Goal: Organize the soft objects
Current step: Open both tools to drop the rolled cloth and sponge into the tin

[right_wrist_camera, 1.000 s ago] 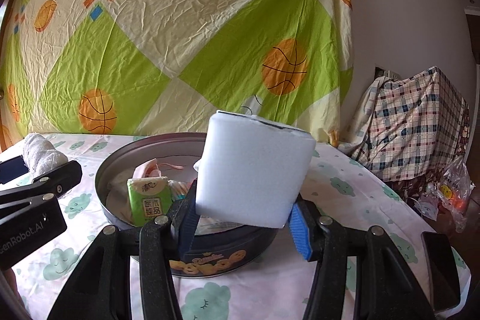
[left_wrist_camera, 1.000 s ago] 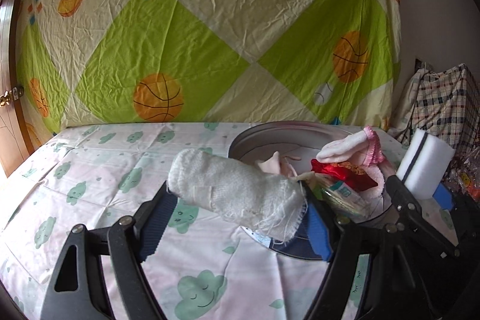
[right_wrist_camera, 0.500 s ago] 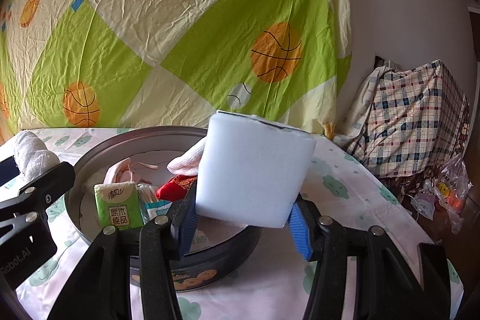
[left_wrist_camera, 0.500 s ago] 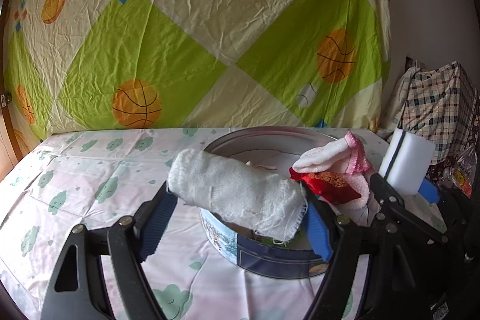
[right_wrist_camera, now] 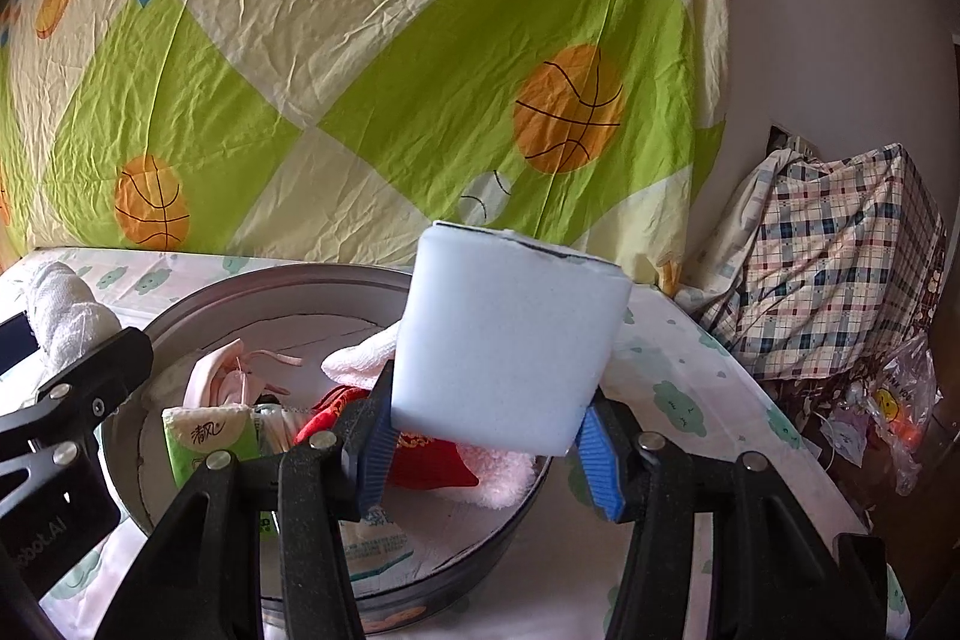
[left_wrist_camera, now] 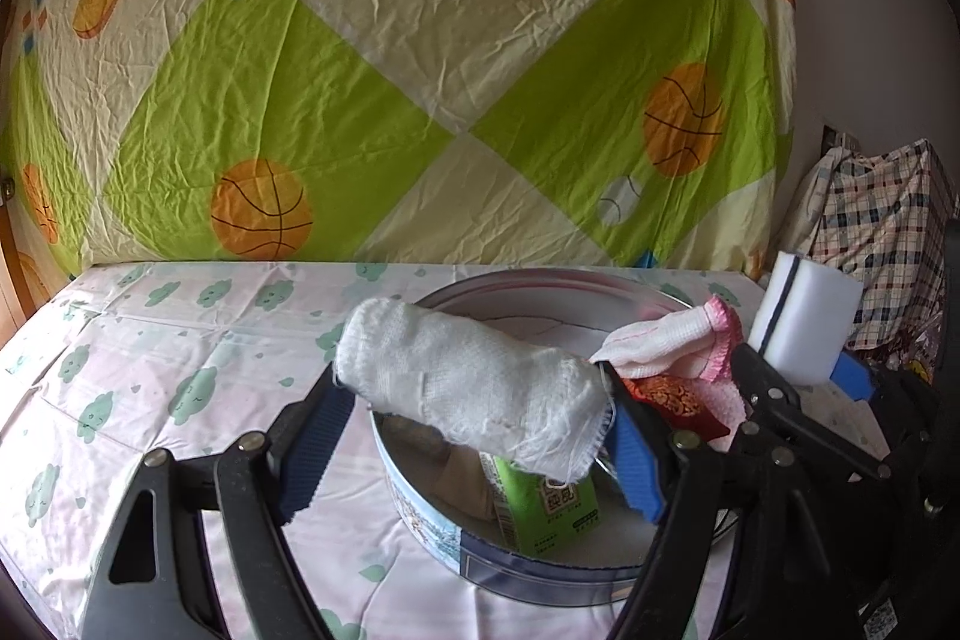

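Note:
My left gripper [left_wrist_camera: 474,436] is shut on a rolled white cloth [left_wrist_camera: 468,382] and holds it over the near left rim of a round metal tin [left_wrist_camera: 540,574]. My right gripper [right_wrist_camera: 486,454] is shut on a white foam sponge [right_wrist_camera: 504,340] above the tin's [right_wrist_camera: 252,286] right side. The sponge also shows in the left wrist view [left_wrist_camera: 804,322]. Inside the tin lie a green tissue pack [right_wrist_camera: 204,442], a red pouch [right_wrist_camera: 432,466], a pink-trimmed white cloth [left_wrist_camera: 666,346] and a pink item [right_wrist_camera: 222,382].
The tin stands on a table with a cloud-print cover [left_wrist_camera: 150,370]. A basketball-print sheet [left_wrist_camera: 420,70] hangs behind. A plaid-covered pile [right_wrist_camera: 834,256] and plastic bags [right_wrist_camera: 888,412] sit off the table's right edge.
Both grippers have moved forward over the tin with their loads still held. The tin now looks nearer and lower in both views.

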`<action>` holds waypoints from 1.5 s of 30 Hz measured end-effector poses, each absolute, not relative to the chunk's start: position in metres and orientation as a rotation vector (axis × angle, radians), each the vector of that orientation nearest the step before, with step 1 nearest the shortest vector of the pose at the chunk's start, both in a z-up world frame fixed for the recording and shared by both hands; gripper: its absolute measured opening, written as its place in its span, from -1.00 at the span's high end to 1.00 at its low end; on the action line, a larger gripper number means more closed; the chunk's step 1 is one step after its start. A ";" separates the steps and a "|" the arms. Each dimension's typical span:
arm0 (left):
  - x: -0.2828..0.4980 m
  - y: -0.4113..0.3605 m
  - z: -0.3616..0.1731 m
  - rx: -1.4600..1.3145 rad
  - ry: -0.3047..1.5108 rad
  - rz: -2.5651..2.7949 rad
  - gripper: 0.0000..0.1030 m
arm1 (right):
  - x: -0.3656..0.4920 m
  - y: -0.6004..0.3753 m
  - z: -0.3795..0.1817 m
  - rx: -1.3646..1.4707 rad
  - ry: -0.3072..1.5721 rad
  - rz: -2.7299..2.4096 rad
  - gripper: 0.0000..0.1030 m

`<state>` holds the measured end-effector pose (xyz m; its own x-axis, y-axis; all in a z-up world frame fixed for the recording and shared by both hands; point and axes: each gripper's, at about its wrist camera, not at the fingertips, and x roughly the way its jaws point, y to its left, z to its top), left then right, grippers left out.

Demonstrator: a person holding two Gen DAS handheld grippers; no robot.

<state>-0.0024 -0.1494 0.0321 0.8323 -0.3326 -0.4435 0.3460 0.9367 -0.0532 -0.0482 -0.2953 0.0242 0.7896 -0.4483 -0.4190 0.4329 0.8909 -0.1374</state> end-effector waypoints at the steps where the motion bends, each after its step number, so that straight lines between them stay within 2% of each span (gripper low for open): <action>1: -0.001 -0.150 0.032 0.029 0.464 -0.359 -0.54 | -0.045 -0.295 0.025 -0.040 0.461 -0.476 -0.08; 29: 0.063 -0.164 0.018 -0.010 0.579 -0.323 -0.54 | 0.047 -0.310 0.038 -0.061 0.597 -0.425 -0.08; 45: 0.098 -0.167 0.007 0.002 0.702 -0.270 -0.54 | 0.100 -0.317 0.015 -0.062 0.830 -0.342 -0.08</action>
<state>0.0975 -0.1673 0.0071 0.7306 -0.2442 -0.6377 0.2457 0.9653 -0.0881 0.1000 -0.3174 0.0154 0.6232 -0.3220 -0.7127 0.2736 0.9435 -0.1869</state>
